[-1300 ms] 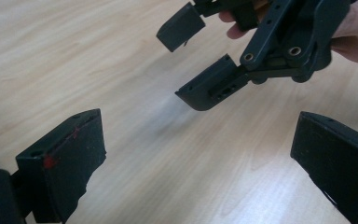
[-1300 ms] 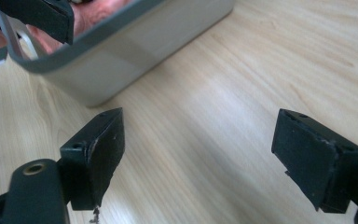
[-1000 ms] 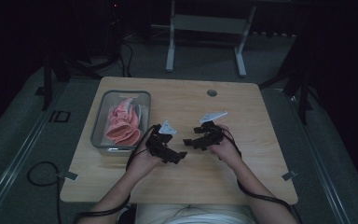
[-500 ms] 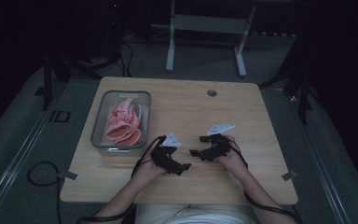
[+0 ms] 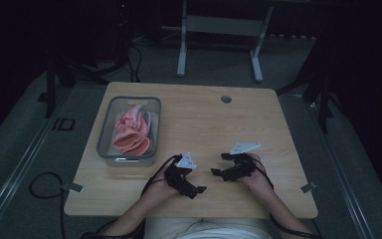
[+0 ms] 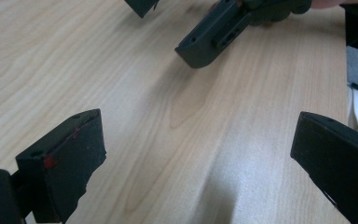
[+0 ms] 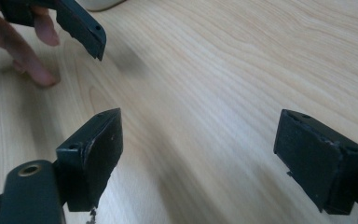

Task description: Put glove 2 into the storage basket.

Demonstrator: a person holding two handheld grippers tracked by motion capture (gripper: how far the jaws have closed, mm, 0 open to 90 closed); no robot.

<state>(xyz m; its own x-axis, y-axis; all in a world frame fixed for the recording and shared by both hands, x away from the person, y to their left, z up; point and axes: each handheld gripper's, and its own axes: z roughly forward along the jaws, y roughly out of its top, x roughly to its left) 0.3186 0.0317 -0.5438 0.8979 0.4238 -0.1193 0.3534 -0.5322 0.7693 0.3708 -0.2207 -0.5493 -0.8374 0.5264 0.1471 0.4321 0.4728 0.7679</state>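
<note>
My left gripper (image 5: 195,188) rests low over the wooden table (image 5: 199,124) near its front edge, jaws wide apart with bare wood between them (image 6: 198,158). My right gripper (image 5: 219,165) lies just to its right, also open over bare wood (image 7: 200,154). The two face each other a short gap apart. One jaw of the right gripper (image 6: 214,37) shows at the top of the left gripper view. In the right gripper view, a jaw of the left gripper (image 7: 81,25) and the fingers (image 7: 32,51) of the person's hand show at top left.
A grey bin (image 5: 104,134) holding pink cloth (image 5: 132,132) stands at the table's left side. A round dark grommet (image 5: 226,99) sits near the far edge. A metal stand (image 5: 219,40) and cables lie on the floor beyond.
Both hands have drawn the grippers back from the table's middle toward the near edge. Both stay open with nothing in them.
</note>
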